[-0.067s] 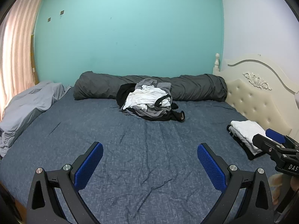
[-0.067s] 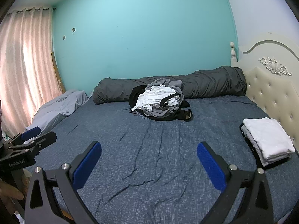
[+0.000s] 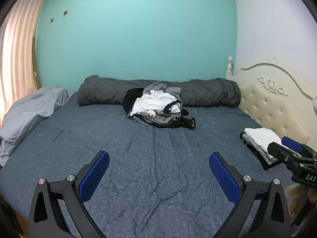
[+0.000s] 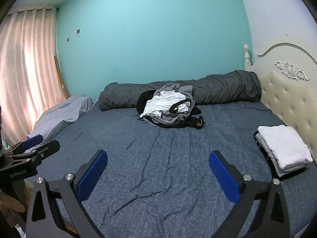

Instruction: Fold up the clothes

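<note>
Blue bed (image 3: 158, 158) lies bare; both grippers, left gripper (image 3: 159, 175) and right gripper (image 4: 158, 175), gape wide, holding nothing. Far clothes pile (image 3: 158, 107) waits; folded stack (image 4: 283, 148) sits right.

matt creased cloth sheet (image 3: 158, 158), tufted headboard (image 3: 267, 109).

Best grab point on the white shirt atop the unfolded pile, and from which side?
Take the white shirt by its loose lower-left edge, where it drapes over the clothes pile toward the bare bed. Come from the near side, low and forward. That edge hangs clear of the other garments; its right side looks tangled with a black-trimmed piece.
</note>
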The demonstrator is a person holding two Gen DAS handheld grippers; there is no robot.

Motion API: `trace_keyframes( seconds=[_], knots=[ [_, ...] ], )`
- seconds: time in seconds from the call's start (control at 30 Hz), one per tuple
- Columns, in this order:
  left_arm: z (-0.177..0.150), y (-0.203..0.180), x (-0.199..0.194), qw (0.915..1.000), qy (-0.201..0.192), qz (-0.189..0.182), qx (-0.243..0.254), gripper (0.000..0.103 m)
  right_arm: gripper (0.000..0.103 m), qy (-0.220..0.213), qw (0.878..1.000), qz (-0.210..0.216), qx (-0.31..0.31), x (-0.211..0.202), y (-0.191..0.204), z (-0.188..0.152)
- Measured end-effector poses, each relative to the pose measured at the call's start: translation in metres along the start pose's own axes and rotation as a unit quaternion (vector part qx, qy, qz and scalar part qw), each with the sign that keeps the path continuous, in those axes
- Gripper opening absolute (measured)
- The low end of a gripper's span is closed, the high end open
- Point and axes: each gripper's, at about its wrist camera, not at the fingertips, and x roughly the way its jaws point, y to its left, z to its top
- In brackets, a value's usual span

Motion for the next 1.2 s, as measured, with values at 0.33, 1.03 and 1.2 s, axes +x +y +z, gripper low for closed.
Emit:
trace_keyframes(
  seconds=[0.33, 1.03, 1.2],
  knots=[
    [-0.0039, 0.0000, 0.0024, 1.0000, -0.004, -0.005, 0.000, 0.103, 0.103, 0.004, 1.000, -0.004, -0.004, -0.0009, 0.0003, 0.0004],
    [-0.0049, -0.0040, 0.0062, 1.0000, 0.002, -0.008, 0.003, 0.103, 0.103, -0.001, 1.000, -0.003, 0.003, -0.0022, -0.0042, -0.0010],
    [-0.0041, -0.0048, 0.0064, 1.0000, 0.002, -0.007, 0.004, 0.103, 0.103, -0.001, 1.000, -0.003, 0.004, -0.0015, -0.0052, -0.0024]
  ],
)
